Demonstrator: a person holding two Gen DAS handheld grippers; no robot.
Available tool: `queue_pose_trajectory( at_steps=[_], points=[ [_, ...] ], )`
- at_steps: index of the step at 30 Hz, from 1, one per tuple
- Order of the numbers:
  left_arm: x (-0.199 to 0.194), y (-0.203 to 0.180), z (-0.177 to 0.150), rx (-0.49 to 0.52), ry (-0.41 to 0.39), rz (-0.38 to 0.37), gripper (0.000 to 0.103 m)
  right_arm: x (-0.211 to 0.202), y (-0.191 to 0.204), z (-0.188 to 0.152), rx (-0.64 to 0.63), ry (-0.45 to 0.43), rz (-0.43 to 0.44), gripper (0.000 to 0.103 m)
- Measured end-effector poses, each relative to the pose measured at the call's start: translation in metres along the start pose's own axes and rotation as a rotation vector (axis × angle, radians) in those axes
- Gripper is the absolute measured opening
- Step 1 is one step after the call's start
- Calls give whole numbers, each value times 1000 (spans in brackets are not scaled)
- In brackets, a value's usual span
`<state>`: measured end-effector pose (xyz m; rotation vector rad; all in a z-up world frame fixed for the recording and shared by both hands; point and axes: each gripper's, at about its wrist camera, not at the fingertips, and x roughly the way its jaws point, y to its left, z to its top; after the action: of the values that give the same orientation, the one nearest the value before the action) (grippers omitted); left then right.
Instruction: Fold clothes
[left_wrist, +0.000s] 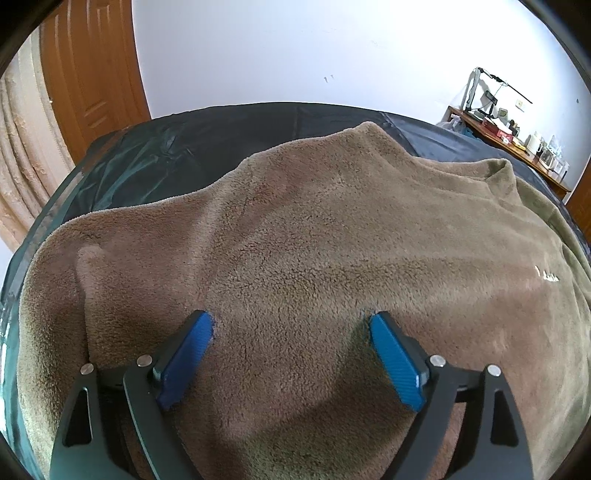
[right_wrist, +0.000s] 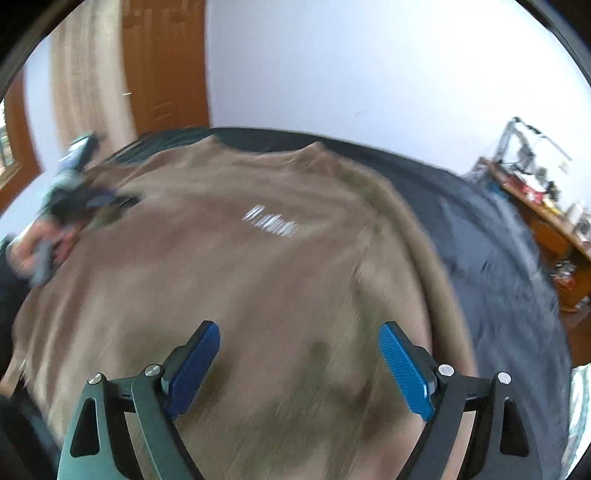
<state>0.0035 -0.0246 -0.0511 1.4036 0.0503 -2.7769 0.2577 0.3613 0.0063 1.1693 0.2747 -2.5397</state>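
Observation:
A brown fleece sweater lies spread on a bed, collar at the far right and a small white logo on its chest. My left gripper stands open, its blue fingertips resting on the flat fleece and pinching nothing. The right wrist view is blurred by motion. There my right gripper is open above the sweater, below the logo, with nothing between its jaws. The left gripper and the hand holding it show at the sweater's left edge.
A dark sheet covers the bed around the sweater, with a wide bare strip on the right. A cluttered wooden desk stands against the white wall at the right. A wooden door and a beige curtain are at the left.

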Motion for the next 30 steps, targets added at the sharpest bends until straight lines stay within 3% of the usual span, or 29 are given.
queue_pose_trajectory(
  at_steps=[4, 7, 21, 25, 30],
  points=[
    [0, 0, 0, 0, 3, -3, 92, -8, 30, -49, -40, 45, 61, 90],
    [0, 3, 0, -1, 6, 0, 92, 2, 39, -72, -45, 67, 50, 90],
    [-11, -4, -3, 9, 11, 82, 94, -34, 19, -111, 69, -108, -17, 91],
    [-30, -17, -7, 40, -23, 76, 94, -70, -13, -130, 202, -179, -13, 91],
    [-53, -43, -14, 55, -25, -56, 95, -105, -67, -175, 450, -221, -96, 91]
  ],
)
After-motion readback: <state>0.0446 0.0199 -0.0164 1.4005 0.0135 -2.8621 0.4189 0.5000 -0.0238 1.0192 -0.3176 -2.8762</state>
